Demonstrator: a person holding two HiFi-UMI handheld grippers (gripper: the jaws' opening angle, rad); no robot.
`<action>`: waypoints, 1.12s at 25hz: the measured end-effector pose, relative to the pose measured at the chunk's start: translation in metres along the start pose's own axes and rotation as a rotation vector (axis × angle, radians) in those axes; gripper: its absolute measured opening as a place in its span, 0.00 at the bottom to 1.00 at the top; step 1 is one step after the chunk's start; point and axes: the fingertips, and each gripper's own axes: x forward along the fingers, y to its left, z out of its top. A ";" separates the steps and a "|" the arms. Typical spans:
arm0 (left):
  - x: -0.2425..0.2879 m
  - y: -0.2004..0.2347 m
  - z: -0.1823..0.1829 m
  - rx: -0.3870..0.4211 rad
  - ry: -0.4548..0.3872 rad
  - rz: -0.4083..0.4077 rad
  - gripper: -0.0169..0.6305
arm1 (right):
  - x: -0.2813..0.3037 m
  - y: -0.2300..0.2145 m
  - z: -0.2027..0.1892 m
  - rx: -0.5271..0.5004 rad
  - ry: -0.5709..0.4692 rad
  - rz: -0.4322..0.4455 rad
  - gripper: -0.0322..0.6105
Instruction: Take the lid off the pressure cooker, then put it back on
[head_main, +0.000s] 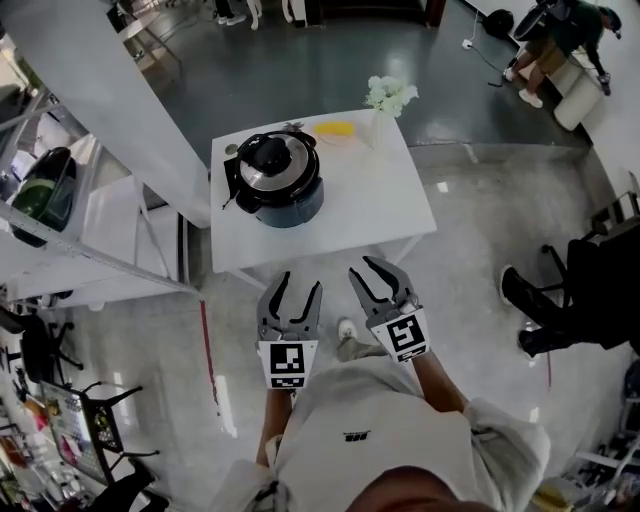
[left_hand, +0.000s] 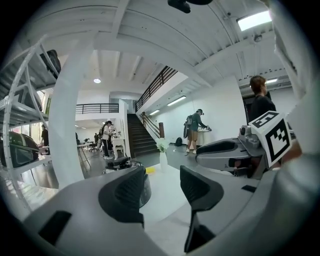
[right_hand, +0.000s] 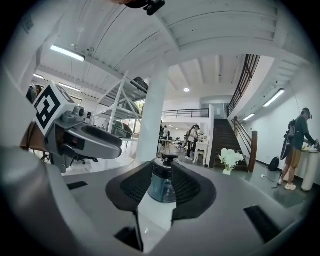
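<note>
**Cooker upright and closed, both grippers short of the table**

The pressure cooker (head_main: 285, 195) stands upright on the left half of the white table (head_main: 380, 210), toward its far side. Its lid (head_main: 268, 160) is on, with the black knob pointing straight up. The body is round, so its axis is vertical. A black handle (head_main: 231, 185) sticks out to the left, close to the table's left edge.

To the right of the cooker and nearer than it, the tabletop is bare. At the far edge lies a yellow object (head_main: 335, 128), and a vase of white flowers (head_main: 385, 100) stands at the far right corner. Just left of the table rises a slanted white beam (head_main: 130, 110).

The left gripper (head_main: 301, 282) and the right gripper (head_main: 365, 268) hang side by side over the floor, just before the table's near edge, well apart from the cooker. Both point toward it. Each pair of jaws is drawn nearly together with nothing between them.
</note>
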 end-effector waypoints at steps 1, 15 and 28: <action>0.008 0.002 0.002 -0.001 0.002 0.003 0.40 | 0.006 -0.007 0.001 0.004 0.003 0.003 0.22; 0.097 0.027 0.022 -0.005 0.028 0.038 0.39 | 0.070 -0.077 -0.001 0.045 0.031 0.043 0.23; 0.143 0.067 0.028 0.009 0.023 0.054 0.39 | 0.121 -0.105 -0.003 0.044 0.011 0.040 0.23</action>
